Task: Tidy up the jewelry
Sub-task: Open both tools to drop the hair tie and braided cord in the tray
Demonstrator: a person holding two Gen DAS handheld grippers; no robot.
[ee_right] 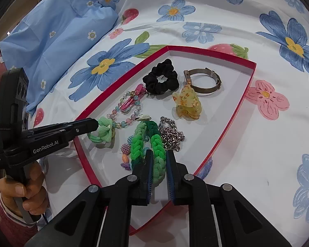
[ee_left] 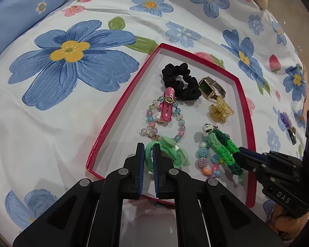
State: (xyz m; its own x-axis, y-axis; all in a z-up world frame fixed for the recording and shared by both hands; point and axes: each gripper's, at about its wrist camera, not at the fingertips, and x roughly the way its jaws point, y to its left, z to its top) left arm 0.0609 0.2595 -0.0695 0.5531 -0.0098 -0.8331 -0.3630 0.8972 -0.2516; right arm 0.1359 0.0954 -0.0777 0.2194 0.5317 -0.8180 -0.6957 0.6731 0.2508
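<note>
A shallow red-rimmed box lies on a floral bedsheet. Inside it are a black scrunchie, a gold watch, a yellow claw clip, a pink hair clip, a pastel beaded bracelet and a silver chain. My left gripper is shut on the band of a green bow hair tie at the box's near corner. My right gripper is shut on a green braided strap with a beaded charm.
A light blue pillow lies at the far left of the bed. A person's hand holds the left gripper's handle. A small purple item lies on the sheet right of the box. Open sheet surrounds the box.
</note>
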